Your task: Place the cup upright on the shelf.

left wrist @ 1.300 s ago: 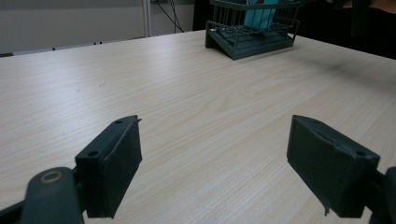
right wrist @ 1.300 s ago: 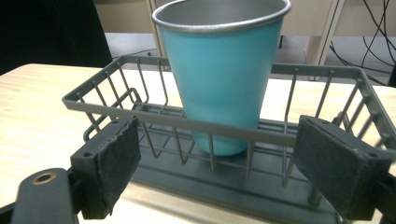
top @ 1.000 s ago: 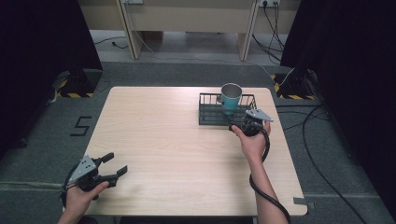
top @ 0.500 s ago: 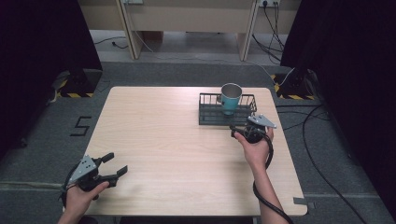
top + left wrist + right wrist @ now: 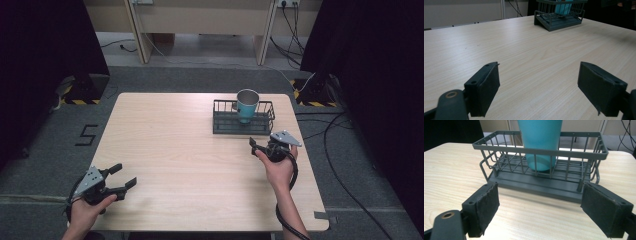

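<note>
Since one second ago, my right gripper (image 5: 262, 145) has moved back from the dark grey wire basket (image 5: 243, 123), jaws spread, holding nothing. Upright in the basket stands the teal metal cup (image 5: 247, 105). My left gripper (image 5: 123, 176) rests released near the pale wooden table (image 5: 175, 150) corner.

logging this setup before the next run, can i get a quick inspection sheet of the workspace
surface: light wood table, bare apart from the rack.
job's things: teal cup stands upright inside the grey wire rack at the table's far right.
clutter: nothing seen.
grippers: right gripper open, empty, just short of the rack's near side; left gripper open, empty, over the near left corner.
cables: a black cable trails from the right gripper along the forearm; more cables lie on the floor at right.
surroundings: grey carpet, dark curtains both sides, wooden desk legs beyond.
</note>
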Tool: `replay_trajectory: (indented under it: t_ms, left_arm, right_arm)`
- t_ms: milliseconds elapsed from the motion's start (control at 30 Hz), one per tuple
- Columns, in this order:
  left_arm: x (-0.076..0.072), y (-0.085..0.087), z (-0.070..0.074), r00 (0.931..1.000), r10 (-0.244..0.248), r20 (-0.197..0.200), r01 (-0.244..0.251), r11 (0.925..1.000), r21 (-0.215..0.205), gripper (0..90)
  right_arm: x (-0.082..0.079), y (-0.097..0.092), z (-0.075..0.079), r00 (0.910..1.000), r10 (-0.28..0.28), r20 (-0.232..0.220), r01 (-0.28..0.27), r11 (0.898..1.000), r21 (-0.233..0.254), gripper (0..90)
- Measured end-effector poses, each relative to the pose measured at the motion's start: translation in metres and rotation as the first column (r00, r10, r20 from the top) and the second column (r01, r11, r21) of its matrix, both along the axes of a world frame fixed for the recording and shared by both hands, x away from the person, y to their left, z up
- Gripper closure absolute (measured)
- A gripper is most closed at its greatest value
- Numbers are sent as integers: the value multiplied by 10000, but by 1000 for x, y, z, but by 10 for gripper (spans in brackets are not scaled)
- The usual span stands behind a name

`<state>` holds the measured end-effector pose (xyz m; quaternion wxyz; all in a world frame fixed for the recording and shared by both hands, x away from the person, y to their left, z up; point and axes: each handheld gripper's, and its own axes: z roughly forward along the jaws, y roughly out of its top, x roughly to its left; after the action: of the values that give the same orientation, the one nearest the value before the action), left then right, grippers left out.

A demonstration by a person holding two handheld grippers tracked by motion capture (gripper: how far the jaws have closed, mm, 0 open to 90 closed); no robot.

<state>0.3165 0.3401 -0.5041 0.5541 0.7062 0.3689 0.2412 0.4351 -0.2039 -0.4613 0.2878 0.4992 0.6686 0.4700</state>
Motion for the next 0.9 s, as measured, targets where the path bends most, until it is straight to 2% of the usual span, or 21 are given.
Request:
replay_trajectory:
  t_ms: [900]
  left_arm:
    - [0, 0, 0, 10000, 16, -12, -16, 10000, 27, 171]
  right_arm:
    - [-40, -20, -9, 9999, -88, -77, 87, 9999, -108, 158]
